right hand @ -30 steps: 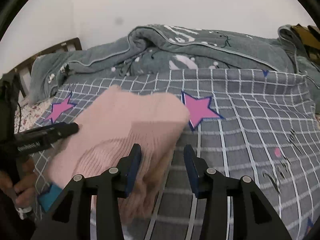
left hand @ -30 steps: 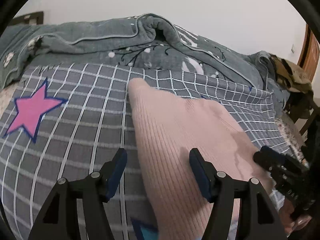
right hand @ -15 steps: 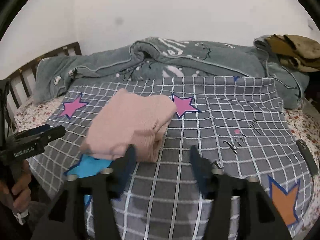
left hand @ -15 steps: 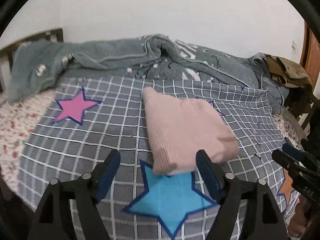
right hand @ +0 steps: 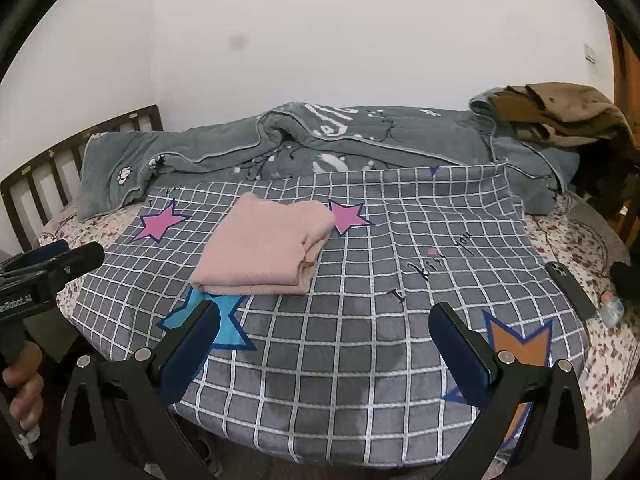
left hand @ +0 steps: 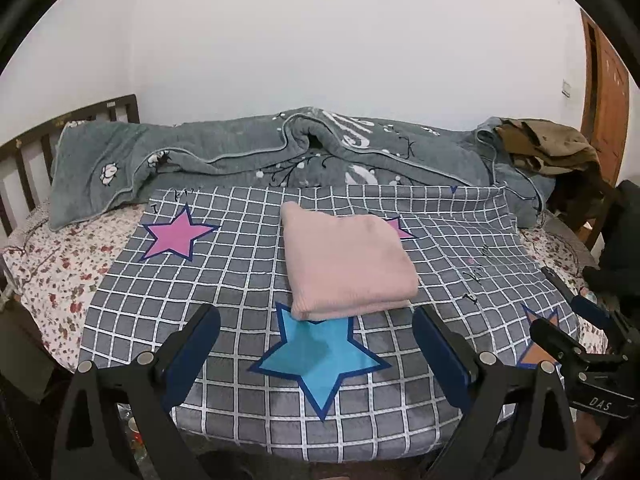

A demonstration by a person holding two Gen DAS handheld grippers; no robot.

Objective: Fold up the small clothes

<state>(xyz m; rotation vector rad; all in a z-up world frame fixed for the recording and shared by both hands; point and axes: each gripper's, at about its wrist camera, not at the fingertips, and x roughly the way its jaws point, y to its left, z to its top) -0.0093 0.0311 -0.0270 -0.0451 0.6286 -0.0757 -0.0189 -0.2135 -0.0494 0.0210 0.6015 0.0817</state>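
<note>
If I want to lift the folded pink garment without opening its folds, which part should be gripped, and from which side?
Probably the near folded edge of the pink garment, approached low from the blue star side. There the layers lie stacked, so one pinch catches them all. The loose layered ends face right; gripping there could open it.

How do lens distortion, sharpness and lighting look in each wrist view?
Left wrist view: strong fisheye, with dark corners and the blanket's grid bowed; the pink garment is sharp under soft, even light. Right wrist view: the same curvature, with the headboard bent; no glare, faint shadows, nothing blurred.
</note>
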